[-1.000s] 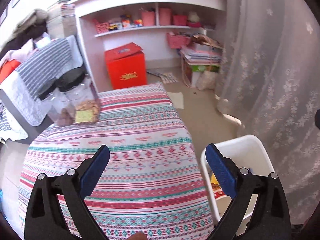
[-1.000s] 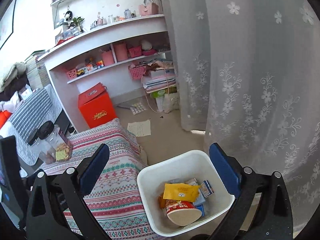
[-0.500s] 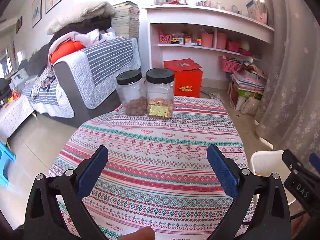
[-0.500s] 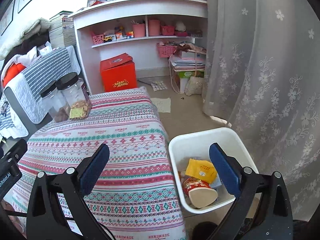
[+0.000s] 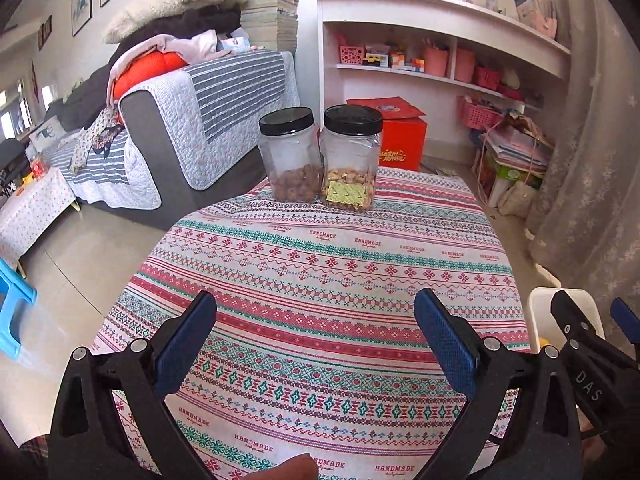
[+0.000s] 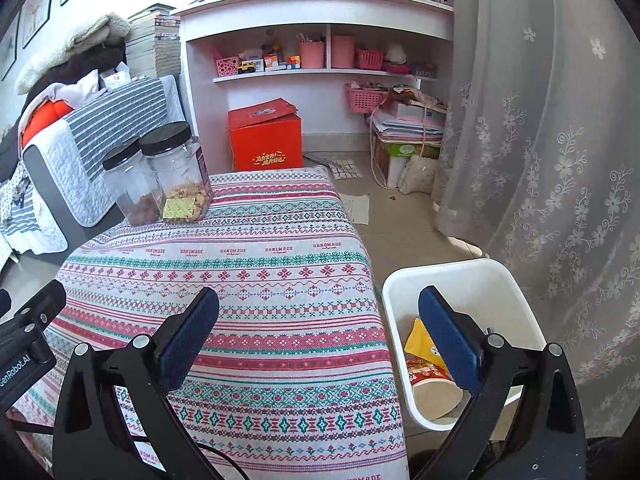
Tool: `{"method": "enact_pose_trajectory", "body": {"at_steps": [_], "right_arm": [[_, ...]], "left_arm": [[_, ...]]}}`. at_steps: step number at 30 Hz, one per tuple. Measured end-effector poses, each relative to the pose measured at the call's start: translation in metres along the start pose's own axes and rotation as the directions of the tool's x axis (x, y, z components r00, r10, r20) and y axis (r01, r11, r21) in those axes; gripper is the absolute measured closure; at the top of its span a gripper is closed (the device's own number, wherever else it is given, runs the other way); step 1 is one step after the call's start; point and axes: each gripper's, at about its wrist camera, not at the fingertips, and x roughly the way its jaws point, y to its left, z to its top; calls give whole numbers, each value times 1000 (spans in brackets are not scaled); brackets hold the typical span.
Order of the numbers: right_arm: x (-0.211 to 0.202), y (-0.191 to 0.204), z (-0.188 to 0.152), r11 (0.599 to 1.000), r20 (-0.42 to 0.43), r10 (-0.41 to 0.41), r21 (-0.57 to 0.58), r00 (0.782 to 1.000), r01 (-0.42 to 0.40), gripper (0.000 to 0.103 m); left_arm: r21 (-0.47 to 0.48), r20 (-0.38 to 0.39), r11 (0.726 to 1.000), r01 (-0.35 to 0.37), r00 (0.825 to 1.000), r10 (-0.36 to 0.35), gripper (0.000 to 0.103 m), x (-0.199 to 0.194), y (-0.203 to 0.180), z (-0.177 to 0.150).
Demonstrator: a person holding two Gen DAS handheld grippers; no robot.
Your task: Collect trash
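Observation:
A white trash bin (image 6: 472, 276) stands on the floor at the table's right side; inside lie a yellow packet (image 6: 418, 342) and a red paper cup (image 6: 430, 388). In the left wrist view only the bin's rim (image 5: 538, 308) shows. My left gripper (image 5: 316, 344) hovers open over the patterned tablecloth (image 5: 320, 264) with nothing between its fingers. My right gripper (image 6: 320, 340) is open too, above the table's right edge, its right finger (image 6: 448, 340) over the bin. No loose trash shows on the cloth.
Two black-lidded clear jars (image 5: 320, 160) of snacks stand at the table's far edge. A grey sofa (image 5: 192, 120) piled with clothes is at the left, a white shelf unit (image 6: 320, 60) and red box (image 6: 264, 140) behind, a lace curtain (image 6: 560, 140) at the right.
Both grippers have swung left and back from the bin toward the table. The bin has slid to the right edge of both views; the jars and sofa now show more fully.

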Motion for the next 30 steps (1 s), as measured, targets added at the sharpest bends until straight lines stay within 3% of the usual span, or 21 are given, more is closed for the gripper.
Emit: {"method": "enact_pose_trajectory", "body": {"at_steps": [30], "right_arm": [[0, 6, 5, 1000, 24, 12, -7, 1000, -12, 7]], "left_arm": [[-34, -7, 999, -29, 1000, 29, 7, 5, 3, 2]]}}
